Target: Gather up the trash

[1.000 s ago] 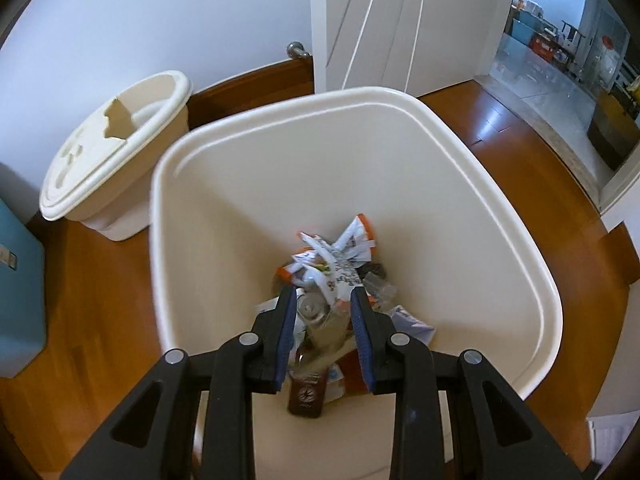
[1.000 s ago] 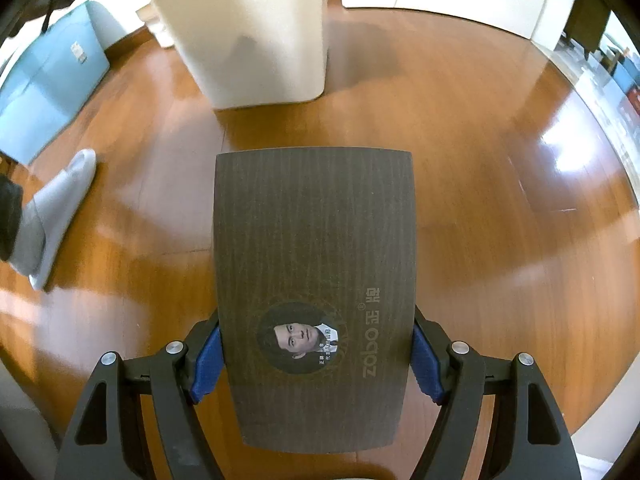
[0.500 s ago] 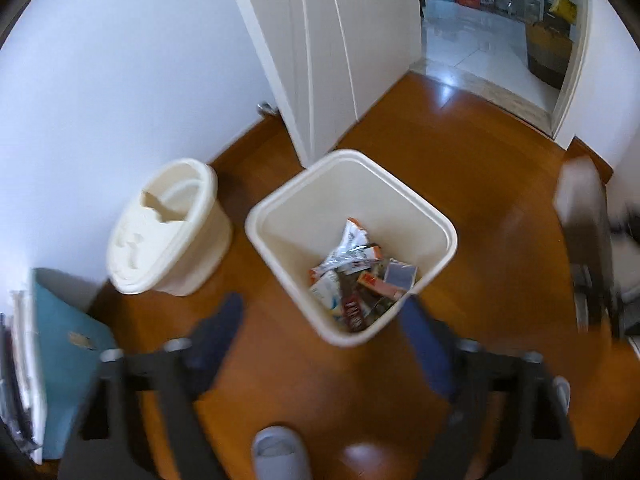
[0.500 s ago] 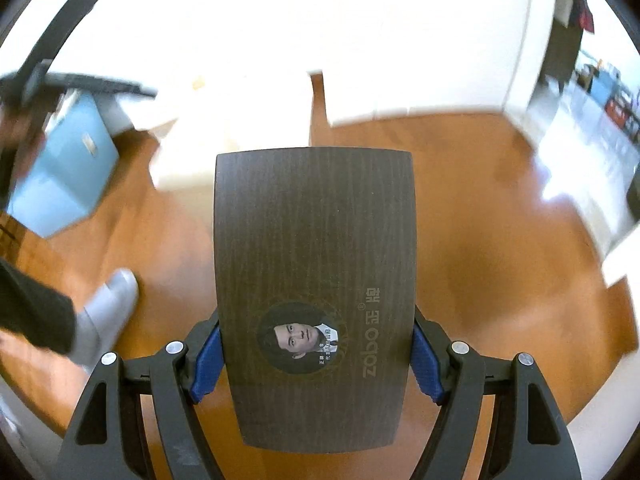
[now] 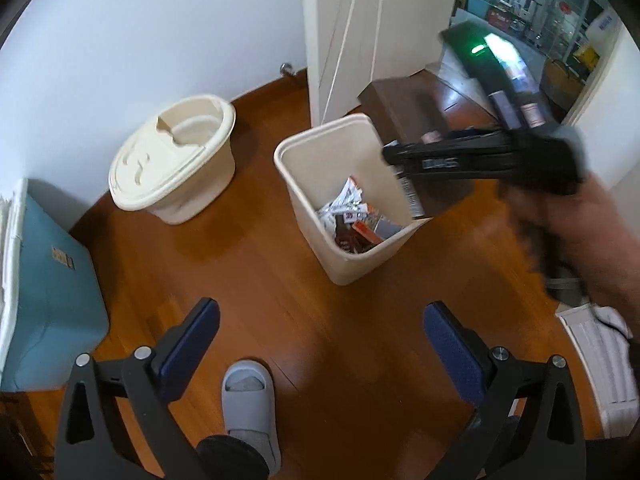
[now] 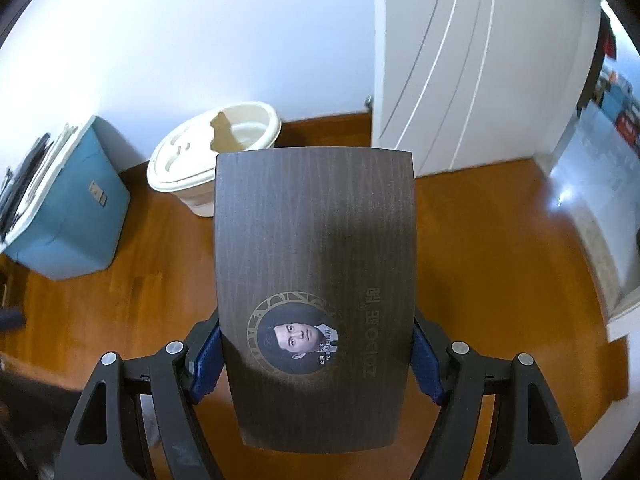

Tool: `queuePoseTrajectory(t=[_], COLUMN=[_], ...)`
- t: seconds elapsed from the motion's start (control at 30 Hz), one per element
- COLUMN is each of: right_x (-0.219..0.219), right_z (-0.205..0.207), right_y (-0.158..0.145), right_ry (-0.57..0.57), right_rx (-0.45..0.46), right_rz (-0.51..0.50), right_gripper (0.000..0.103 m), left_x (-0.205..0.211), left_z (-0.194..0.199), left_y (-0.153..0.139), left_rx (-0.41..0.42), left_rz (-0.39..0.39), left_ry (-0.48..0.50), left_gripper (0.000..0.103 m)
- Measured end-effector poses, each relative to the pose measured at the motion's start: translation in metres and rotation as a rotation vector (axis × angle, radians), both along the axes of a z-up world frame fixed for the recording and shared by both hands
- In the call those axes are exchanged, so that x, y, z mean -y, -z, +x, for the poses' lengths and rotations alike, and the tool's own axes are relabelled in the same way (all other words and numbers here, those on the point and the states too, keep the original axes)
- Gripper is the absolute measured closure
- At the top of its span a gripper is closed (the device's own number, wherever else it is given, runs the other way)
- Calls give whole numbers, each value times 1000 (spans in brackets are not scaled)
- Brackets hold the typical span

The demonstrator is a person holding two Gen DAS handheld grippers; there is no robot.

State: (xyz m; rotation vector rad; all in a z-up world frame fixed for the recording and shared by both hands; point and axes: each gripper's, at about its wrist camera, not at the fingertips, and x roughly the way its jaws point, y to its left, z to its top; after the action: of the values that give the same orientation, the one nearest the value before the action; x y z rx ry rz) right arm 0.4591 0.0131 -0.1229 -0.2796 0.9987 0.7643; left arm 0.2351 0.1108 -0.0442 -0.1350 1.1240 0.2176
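Dark-brown "zobo" box sits clamped in the right gripper's jaws; left gripper's jaws just opened wide, empty.

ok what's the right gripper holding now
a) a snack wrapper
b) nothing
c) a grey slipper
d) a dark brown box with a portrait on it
d: the right gripper has its blue pads pressed on both sides of the dark brown box, which bears a round portrait emblem.
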Motion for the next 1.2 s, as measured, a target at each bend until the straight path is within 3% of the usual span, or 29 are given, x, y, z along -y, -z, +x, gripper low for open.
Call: queuePoseTrajectory(t=[0.1, 0.3, 0.4, 0.53, 0.6, 0.63, 0.7, 0.77, 0.87, 0.97, 1.03, 1.13, 1.2], right_x=[-31, -65, -67, -54, -37, -20, 8, 43, 86, 113, 128, 146, 156], right_z=[12, 38, 34, 20, 7, -8, -42, -99, -194, -280, -325, -377, -404], right_y=[36, 107, 118, 87, 54, 26, -17, -71, -131, -161, -166, -153, -143], right_ry=[19, 108, 146, 153, 158, 190, 226, 247, 279, 326, 349, 322, 306], right_rx=[-75, -220, -212, -152, -122, -106, -56, 66, 262, 380, 383, 233, 138], right_rz=[-31, -87, -180, -193, -152, -77, 24, 94, 106, 41, 16, 41, 78], right_gripper=[25, 20, 17, 6, 6, 6, 6, 5, 0, 0, 0, 0, 0], left_x=[-30, -68, -69, -67, -64, -62, -54, -41, -21, 5, 26, 48, 57], left_z=[-1, -5, -6, -13, -19, -26, -43, -67, -125, -188, -227, -266, -283], left_y=[3, 4, 1, -6, -14, -23, -46, -77, -114, -131, -135, -132, -127], left_rx=[-12, 2, 22, 68, 92, 113, 176, 256, 361, 407, 416, 398, 387], left_rz=[-98, -155, -199, -256, -265, -252, -206, -98, 48, 125, 168, 203, 179], left_ry=[-66, -164, -154, -125, -103, -91, -67, -35, -21, 38, 76, 73, 78], left_gripper=[0, 0, 0, 0, 0, 0, 0, 0, 0, 0, 0, 0, 0])
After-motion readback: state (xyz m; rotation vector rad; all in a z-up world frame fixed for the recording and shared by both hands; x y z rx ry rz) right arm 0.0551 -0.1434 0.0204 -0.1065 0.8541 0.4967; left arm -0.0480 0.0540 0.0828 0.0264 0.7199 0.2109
